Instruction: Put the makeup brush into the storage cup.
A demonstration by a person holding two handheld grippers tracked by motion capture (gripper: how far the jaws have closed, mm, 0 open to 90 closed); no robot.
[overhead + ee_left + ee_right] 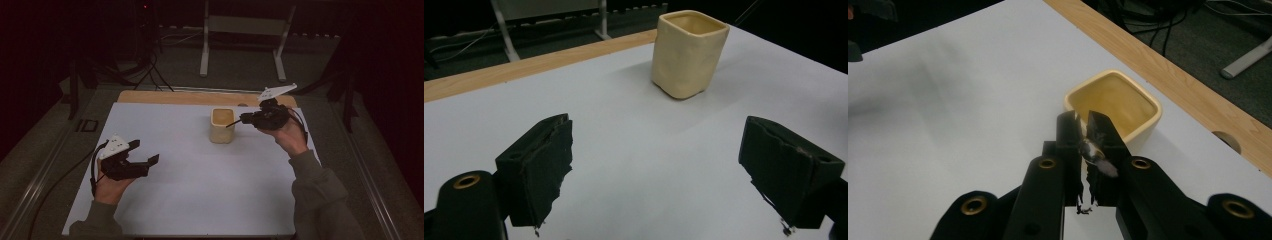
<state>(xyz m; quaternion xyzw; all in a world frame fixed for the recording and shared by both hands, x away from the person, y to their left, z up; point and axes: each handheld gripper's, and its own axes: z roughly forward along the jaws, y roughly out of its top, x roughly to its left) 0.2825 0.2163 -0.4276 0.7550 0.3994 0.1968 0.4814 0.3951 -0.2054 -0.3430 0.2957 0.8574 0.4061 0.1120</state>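
Note:
A cream square cup (222,126) stands upright on the white mat (200,190), right of the middle toward the back. My right gripper (242,119) hovers just right of the cup, its jaws shut on a thin shiny stick-like piece (1093,151) whose dark end (231,123) reaches over the cup's rim. The right gripper view looks down past the shut gripper (1082,120) into the cup (1113,100); its inside looks bare. My left gripper (145,151) is open at the front left, nothing between its pads (544,165), facing the cup (688,50) from afar.
A wooden strip (200,97) of the table, with a small hole (1227,141) in it, runs along the far edge of the mat. Beyond it stand a white frame's legs (204,50) and floor cables (150,75). Dark floor surrounds the table.

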